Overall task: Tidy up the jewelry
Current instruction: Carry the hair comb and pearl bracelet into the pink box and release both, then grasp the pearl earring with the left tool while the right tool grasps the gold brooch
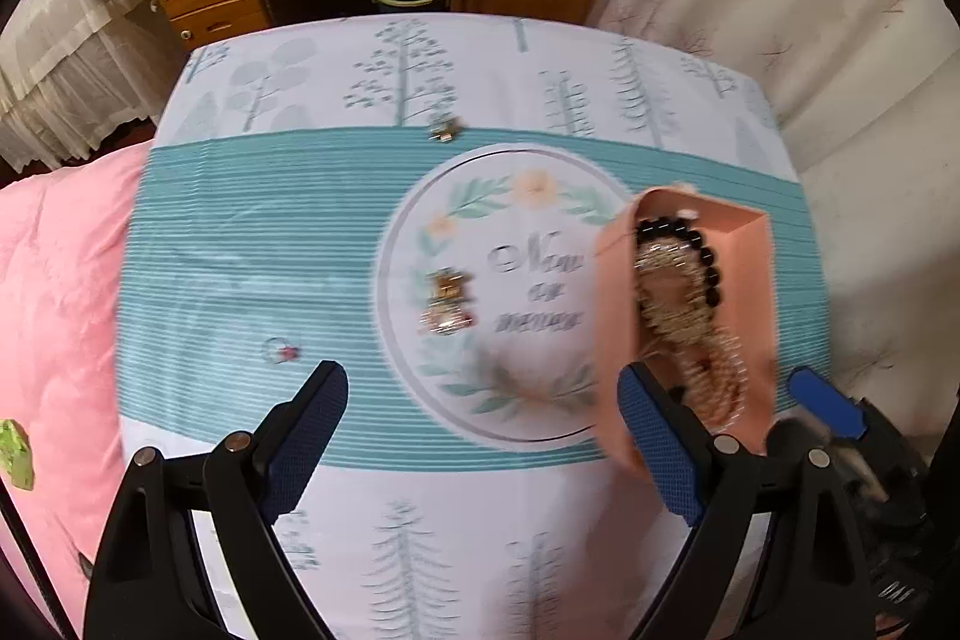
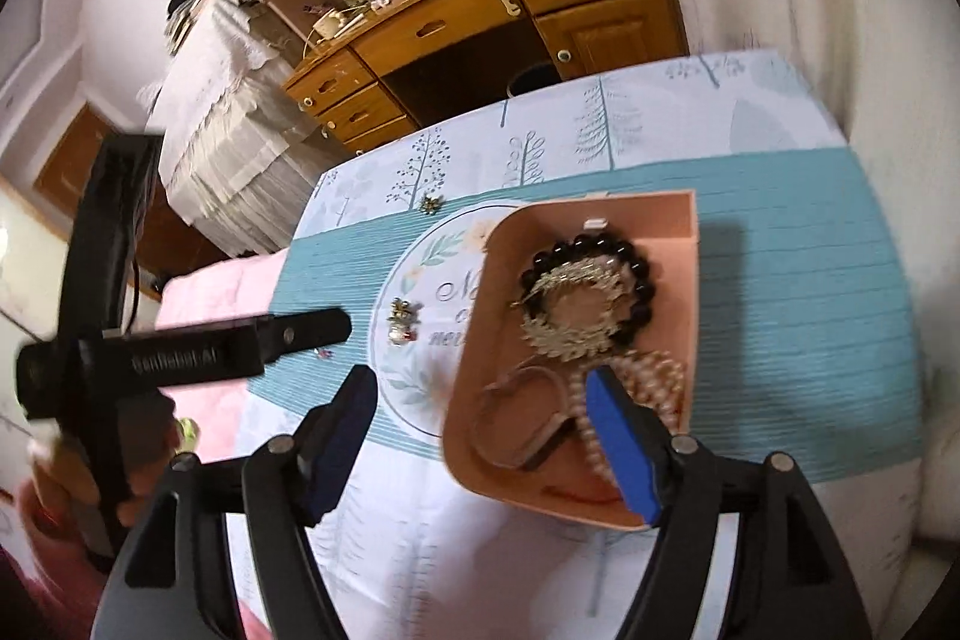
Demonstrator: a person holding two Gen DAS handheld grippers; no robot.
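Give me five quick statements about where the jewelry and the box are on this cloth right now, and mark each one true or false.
1. The black bead bracelet lies inside the pink box. True.
2. Every piece of jewelry is already in the box. False: a gold brooch, a small star-shaped piece and a tiny red-stone piece lie on the tablecloth.
3. The left tongs stand open with nothing between them. True.
4. The pink box has its lid on. False: it is open, its contents showing.
5. The right tongs grip the pearl strand. False: they are open, not pressing on anything.
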